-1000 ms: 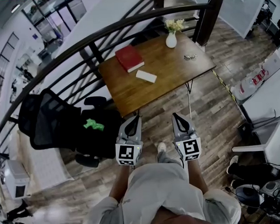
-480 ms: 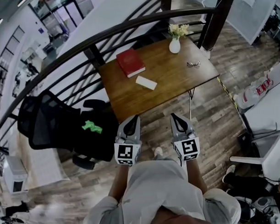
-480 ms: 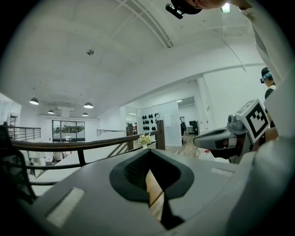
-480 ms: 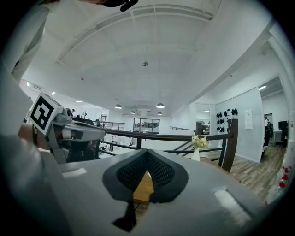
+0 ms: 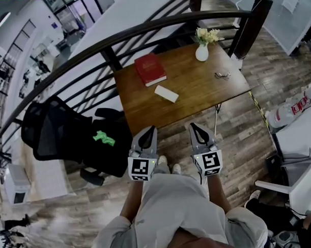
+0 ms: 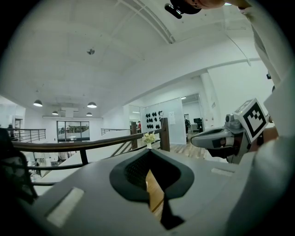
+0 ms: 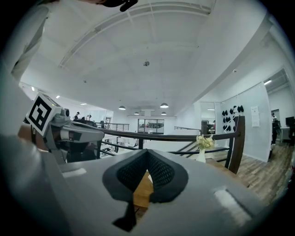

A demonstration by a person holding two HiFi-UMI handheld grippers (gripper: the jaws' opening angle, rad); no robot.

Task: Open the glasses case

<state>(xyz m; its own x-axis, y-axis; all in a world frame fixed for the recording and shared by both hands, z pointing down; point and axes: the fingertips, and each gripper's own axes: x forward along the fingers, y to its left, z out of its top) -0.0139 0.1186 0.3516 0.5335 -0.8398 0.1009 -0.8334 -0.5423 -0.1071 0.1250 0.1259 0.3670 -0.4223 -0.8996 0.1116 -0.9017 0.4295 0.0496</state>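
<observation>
**Head view, with both gripper views.** We see the left gripper [image 5: 152,128] and the right gripper [image 5: 192,125] held side by side over the wooden floor [image 5: 232,128]. Both are short of the desk [image 5: 195,84] and point toward its near edge. In each gripper view the jaws are together, with nothing between the pads.

The glasses case [image 5: 166,93], which we take to be the white oblong box, lies flat and closed. It sits a little in from the near edge, toward the desk's left side and well apart from both grippers. A red book [image 5: 150,69] lies beyond it by the far left corner. A vase of flowers [image 5: 202,50] stands at the far edge, and a pair of glasses [image 5: 222,75] rests near the right corner. A black office chair [image 5: 54,134] stands off the left edge.

**Hazards, as we judge them.**
- The task has not begun: the approach, the opening of the jaws and the grasp all remain.
- If the jaws reach the case while together, they would shove it rather than take it.
- The case looks smooth and light. If the lid is pried with its base unpinned, it could skate across the desk toward the book or off the near edge.
- A wide sweep of the right gripper could catch the glasses and knock them off the right corner.
- We cannot tell from here which long side carries the hinge, so a pull on the wrong side would only drag the case.
</observation>
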